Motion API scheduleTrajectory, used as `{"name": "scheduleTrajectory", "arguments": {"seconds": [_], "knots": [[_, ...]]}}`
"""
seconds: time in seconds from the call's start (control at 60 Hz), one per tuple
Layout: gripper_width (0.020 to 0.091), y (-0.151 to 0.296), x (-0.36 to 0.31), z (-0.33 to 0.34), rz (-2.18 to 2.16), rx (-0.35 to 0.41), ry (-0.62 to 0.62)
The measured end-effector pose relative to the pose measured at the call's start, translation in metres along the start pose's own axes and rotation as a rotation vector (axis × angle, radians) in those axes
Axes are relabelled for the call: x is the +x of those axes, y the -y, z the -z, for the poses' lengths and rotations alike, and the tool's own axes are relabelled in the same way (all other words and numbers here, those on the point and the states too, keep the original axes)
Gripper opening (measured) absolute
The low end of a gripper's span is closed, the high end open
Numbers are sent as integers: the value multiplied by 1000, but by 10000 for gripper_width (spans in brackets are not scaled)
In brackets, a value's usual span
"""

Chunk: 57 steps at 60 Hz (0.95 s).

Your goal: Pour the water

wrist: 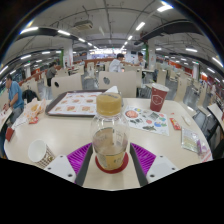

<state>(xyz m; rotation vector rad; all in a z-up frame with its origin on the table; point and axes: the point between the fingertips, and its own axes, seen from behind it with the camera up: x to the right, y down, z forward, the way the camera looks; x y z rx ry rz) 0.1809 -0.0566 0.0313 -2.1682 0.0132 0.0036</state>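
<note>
claw (pixel 110 160) is gripping the cup (pixel 110 146); I'd be tilting it slowly over the glass (pixel 109 104) just beyond.

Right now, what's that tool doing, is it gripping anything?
Tool: closed on a clear plastic cup, both pink pads pressing its sides.

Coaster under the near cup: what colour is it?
Red, showing under the clear cup as the coaster; gripper view.

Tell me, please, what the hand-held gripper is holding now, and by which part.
The hand-held gripper holds a clear plastic cup of pale liquid, both pads pressing its side walls at the lower half.
</note>
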Motion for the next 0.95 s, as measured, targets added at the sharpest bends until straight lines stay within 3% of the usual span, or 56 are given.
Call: {"name": "scheduleTrajectory", "arguments": {"seconds": [0.033, 0.083, 0.133, 0.333, 0.6, 0.95], "knots": [[868, -4, 2, 2, -3, -18, -8], [823, -5, -1, 17, 4, -45, -16], [854, -5, -6, 36, 9, -64, -25], [845, -2, -35, 119, 44, -125, -34], [848, 7, -65, 204, 37, -132, -41], [849, 6, -69, 232, 46, -120, -39]]}}
